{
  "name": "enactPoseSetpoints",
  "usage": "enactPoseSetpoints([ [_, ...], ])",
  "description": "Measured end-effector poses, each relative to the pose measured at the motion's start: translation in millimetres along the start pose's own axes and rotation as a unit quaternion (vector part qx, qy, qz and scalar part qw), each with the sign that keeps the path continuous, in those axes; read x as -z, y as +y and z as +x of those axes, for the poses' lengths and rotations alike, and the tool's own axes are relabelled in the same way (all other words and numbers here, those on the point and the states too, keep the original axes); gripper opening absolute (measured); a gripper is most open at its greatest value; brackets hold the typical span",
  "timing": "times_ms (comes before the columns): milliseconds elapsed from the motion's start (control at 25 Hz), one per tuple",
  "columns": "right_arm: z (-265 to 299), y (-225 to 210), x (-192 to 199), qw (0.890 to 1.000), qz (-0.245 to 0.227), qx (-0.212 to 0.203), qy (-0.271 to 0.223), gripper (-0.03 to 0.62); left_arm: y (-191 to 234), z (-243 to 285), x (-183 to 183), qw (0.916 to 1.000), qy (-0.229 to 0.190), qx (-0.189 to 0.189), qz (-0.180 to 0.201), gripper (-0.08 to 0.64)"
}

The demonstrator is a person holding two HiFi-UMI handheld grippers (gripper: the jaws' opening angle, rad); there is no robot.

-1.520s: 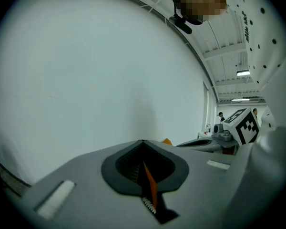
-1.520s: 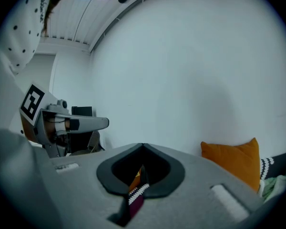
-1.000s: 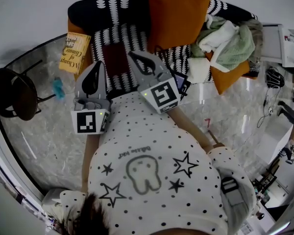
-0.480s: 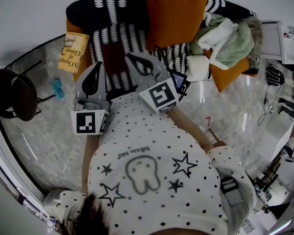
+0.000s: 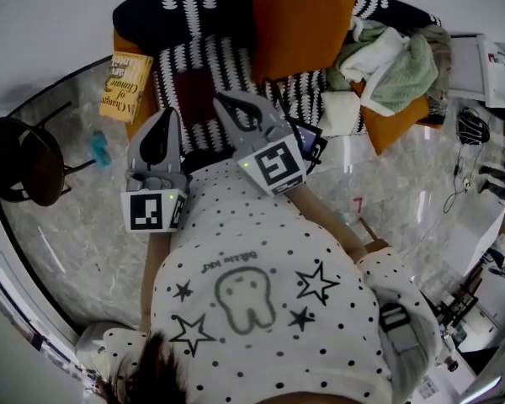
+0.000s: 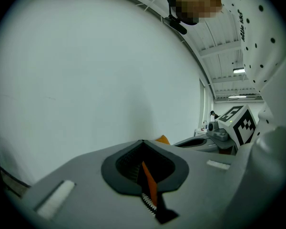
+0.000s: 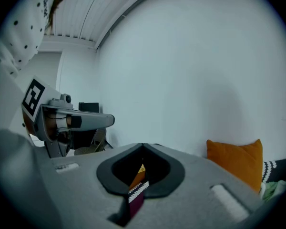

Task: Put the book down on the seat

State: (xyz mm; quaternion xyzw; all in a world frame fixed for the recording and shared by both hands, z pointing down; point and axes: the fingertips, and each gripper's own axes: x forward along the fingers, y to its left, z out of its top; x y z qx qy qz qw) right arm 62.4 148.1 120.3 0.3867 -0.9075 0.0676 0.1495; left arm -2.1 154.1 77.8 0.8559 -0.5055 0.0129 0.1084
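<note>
A dark red book (image 5: 197, 99) lies flat on the black-and-white patterned seat (image 5: 236, 61) of the sofa. My left gripper (image 5: 169, 110) is shut and empty, its tips just left of that book and in front of the seat. My right gripper (image 5: 220, 99) is also shut and empty, its tips at the book's right edge. In the left gripper view the left gripper (image 6: 143, 142) points at a bare white wall. The right gripper (image 7: 143, 146) shows a sliver of the patterned seat through the slit between its jaws. A yellow book (image 5: 122, 85) lies at the sofa's left arm.
An orange cushion (image 5: 303, 19) leans on the sofa back. A pile of green and white cloths (image 5: 387, 61) lies on the right end. A black round chair (image 5: 21, 162) stands at left, and a small blue thing (image 5: 99, 151) lies on the floor. Cluttered desks (image 5: 488, 74) are at right.
Both grippers keep their place and stay shut. Only the head view has drifted a little.
</note>
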Motion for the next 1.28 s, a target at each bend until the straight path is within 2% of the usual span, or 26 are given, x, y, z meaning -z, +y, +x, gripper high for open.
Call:
enactPoseSetpoints([
  [1280, 3.8, -4.2, -7.5, 1.000, -0.013, 0.003, 0.001, 0.002, 8.2, 4.3, -8.2, 0.9999, -0.011, -0.006, -0.009, 0.003],
])
